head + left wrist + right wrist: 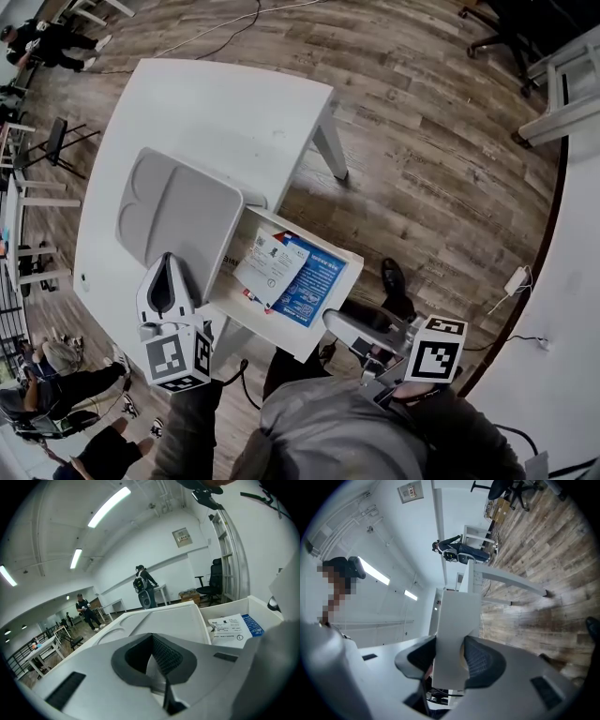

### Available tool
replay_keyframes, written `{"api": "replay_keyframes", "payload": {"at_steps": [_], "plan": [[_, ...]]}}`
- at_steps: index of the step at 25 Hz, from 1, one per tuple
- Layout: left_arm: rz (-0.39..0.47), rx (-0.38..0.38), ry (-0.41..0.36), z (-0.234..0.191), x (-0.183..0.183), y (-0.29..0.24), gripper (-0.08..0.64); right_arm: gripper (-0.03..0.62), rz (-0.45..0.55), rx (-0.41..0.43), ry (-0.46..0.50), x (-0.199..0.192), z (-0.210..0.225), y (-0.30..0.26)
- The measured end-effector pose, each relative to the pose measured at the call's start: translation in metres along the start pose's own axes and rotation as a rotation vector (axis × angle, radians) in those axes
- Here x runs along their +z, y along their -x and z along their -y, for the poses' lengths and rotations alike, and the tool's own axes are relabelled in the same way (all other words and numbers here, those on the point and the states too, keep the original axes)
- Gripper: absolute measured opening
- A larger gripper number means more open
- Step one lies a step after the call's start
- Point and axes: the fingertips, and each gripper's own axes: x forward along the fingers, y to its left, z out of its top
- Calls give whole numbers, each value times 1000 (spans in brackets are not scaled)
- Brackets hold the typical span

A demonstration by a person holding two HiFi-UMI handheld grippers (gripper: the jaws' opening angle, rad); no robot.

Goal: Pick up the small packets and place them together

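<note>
An open white box (310,348) sits at the table's near edge. In it lie a white printed packet (270,267) and a blue packet (315,283); the left gripper view shows them too, the white packet (228,630) and the blue packet (253,624). My left gripper (169,259) hovers by the box's left side over a grey tray (178,220), jaws shut with nothing between them (151,653). My right gripper (336,321) is off the box's right corner, pointing level. It is shut on a flat white packet (457,630) that stands up between its pads.
The white table (216,112) stretches away beyond the tray. Wooden floor lies to the right, with a table leg (330,150), my shoe (394,277), an office chair (506,28) and a charger with cable (517,281). People stand at the far left (47,42).
</note>
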Motion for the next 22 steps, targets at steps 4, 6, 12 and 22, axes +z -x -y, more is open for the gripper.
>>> {"api": "replay_keyframes", "payload": {"at_steps": [4,6,12,22], "plan": [[-1,8,-3,-4,1,-2,0,195,-4,11,2,1,-3,-4],[4,13,-7,-5,1,-2,0,196,-3,20,13,1,-3,-5],[16,26,-25,3,-2,1,0,302,-91,-23,185,-9,8,4],[28,101,92,-25,27,6,0,313,-248,-172,535,36,-10,28]]}}
